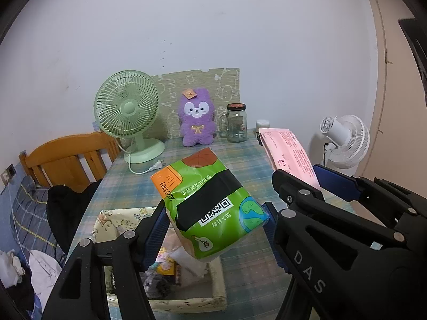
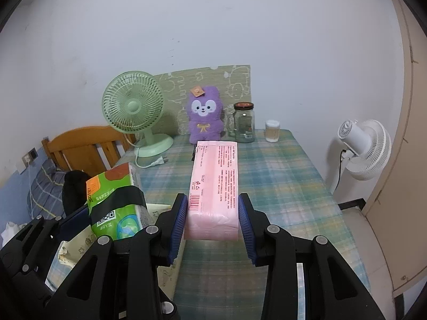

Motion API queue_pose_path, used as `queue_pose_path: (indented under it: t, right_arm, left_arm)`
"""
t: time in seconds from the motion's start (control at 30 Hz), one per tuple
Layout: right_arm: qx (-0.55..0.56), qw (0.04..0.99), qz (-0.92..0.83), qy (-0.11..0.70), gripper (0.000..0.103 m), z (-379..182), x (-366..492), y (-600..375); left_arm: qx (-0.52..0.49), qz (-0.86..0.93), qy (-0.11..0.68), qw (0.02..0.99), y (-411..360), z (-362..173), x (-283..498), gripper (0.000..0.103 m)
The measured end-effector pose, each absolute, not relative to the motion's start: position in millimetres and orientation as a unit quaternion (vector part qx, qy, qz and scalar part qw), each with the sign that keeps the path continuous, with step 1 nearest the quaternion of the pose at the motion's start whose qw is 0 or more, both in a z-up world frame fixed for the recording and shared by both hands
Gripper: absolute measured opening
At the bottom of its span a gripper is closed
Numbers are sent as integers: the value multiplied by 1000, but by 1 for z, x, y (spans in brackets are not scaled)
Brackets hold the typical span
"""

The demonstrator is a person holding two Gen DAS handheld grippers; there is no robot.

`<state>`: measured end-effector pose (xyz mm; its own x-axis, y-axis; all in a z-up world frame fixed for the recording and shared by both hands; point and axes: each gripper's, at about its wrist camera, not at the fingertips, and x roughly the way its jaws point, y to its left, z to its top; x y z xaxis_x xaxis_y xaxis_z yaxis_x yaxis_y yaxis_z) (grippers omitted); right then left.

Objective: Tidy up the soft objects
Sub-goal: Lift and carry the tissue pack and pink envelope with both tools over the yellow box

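The green tissue pack [image 1: 210, 208] hangs directly above the fabric basket [image 1: 218, 297], and this vertical relation is what the coming move depends on, in my judgement: the pack only needs to go down into the opening. The left gripper [image 1: 216, 229] pinches this pack at its near end, jaws pressed on both sides, and the long axis of the pack points away from the jaws toward the back of the table [image 1: 240, 160], tilted a little upward. The left gripper is clearly the nearer one to the basket. The right gripper [image 2: 212, 222] pinches the pink tissue pack [image 2: 213, 186] in the same way, with its long axis running straight forward, above the table and to the right of the basket.
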<state>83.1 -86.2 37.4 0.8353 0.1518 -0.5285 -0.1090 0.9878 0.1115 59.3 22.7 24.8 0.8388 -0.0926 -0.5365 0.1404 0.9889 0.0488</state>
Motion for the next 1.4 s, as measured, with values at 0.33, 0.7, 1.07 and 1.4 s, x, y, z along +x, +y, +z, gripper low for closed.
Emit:
queue_pose_path:
  t: [0.33, 0.7, 1.07, 1.4]
  right_arm:
    - [26, 953, 78, 292, 42, 29, 91, -58]
    - [1, 948, 75, 309, 42, 14, 100, -32]
    - [-13, 935, 106, 337, 42, -8, 113, -4]
    - [-20, 928, 130, 350, 42, -18, 116, 10]
  left_arm:
    - [35, -55, 286, 956, 47, 16, 61, 70]
    - [27, -42, 300, 952, 71, -2, 73, 70]
    - [12, -12, 339, 941, 102, -28, 92, 72]
    - [0, -15, 353, 936, 115, -40, 91, 85]
